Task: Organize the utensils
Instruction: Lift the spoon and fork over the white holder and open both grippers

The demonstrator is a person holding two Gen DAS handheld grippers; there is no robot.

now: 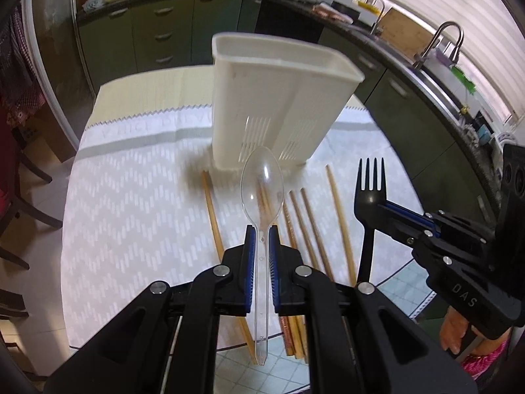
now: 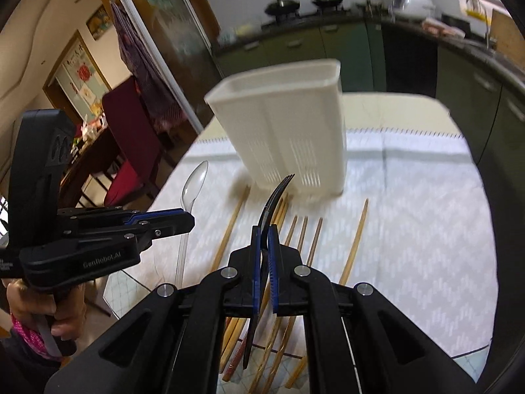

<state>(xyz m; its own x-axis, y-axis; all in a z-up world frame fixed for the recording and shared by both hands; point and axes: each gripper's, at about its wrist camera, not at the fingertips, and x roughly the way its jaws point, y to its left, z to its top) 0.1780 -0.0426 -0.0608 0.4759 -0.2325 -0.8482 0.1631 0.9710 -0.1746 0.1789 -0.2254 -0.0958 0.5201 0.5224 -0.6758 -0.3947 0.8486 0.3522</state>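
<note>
My left gripper (image 1: 261,229) is shut on the handle of a clear plastic spoon (image 1: 262,180), bowl pointing forward, held above the table. My right gripper (image 2: 264,229) is shut on a black plastic fork (image 2: 274,193), tines forward; the fork also shows in the left wrist view (image 1: 370,184). A white slotted utensil holder (image 1: 275,98) stands upright on the cloth ahead of both grippers, also in the right wrist view (image 2: 288,124). Several wooden chopsticks (image 1: 308,223) lie on the cloth below the grippers. The left gripper (image 2: 187,220) with the spoon (image 2: 195,180) shows at left in the right wrist view.
The table carries a white patterned cloth (image 1: 137,190) over a checked cover. Dark chairs (image 2: 131,138) stand to the left. Green kitchen cabinets (image 1: 157,29) and a sink with a tap (image 1: 439,42) run behind and to the right.
</note>
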